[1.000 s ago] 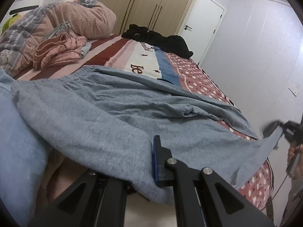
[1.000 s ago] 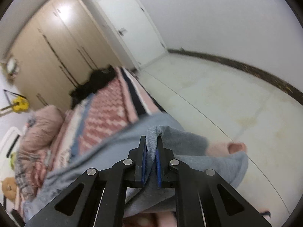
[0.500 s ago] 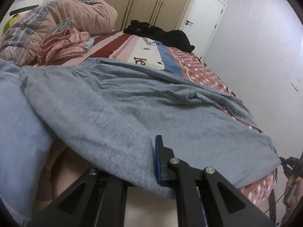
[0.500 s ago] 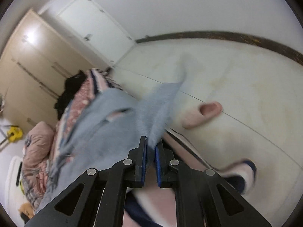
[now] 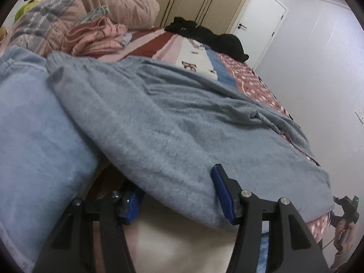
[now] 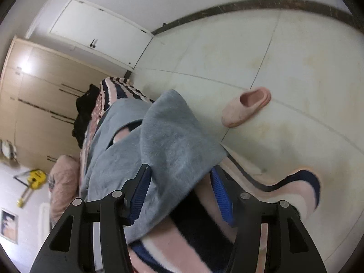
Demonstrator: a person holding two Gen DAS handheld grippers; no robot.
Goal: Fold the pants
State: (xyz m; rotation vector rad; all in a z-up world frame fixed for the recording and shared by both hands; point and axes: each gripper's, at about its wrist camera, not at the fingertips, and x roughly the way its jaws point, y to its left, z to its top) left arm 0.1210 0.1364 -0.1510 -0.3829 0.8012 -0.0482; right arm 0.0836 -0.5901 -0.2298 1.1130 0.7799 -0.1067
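The grey pants (image 5: 173, 122) lie spread across the bed, their near edge hanging over the bed's side. My left gripper (image 5: 175, 195) is open; the pants' edge drapes between its blue pads, and the left pad (image 5: 133, 207) is partly under the cloth. In the right wrist view the pants' leg end (image 6: 173, 150) lies over the bed corner. My right gripper (image 6: 179, 193) is open, its blue pads either side of that cloth end. The right gripper also shows small at the lower right of the left wrist view (image 5: 345, 209).
A light blue cloth (image 5: 34, 136) lies to the left of the pants. Pink clothes (image 5: 95, 36), a quilt (image 5: 109, 6) and black clothes (image 5: 204, 34) lie at the bed's far side. A pink slipper (image 6: 245, 107) sits on the floor. Wardrobes (image 6: 45, 104) and a white door (image 5: 261, 16) stand behind.
Both grippers have opened and let go of the pants. The right end of the pants has come down onto the bed corner, and the pants now lie flat.
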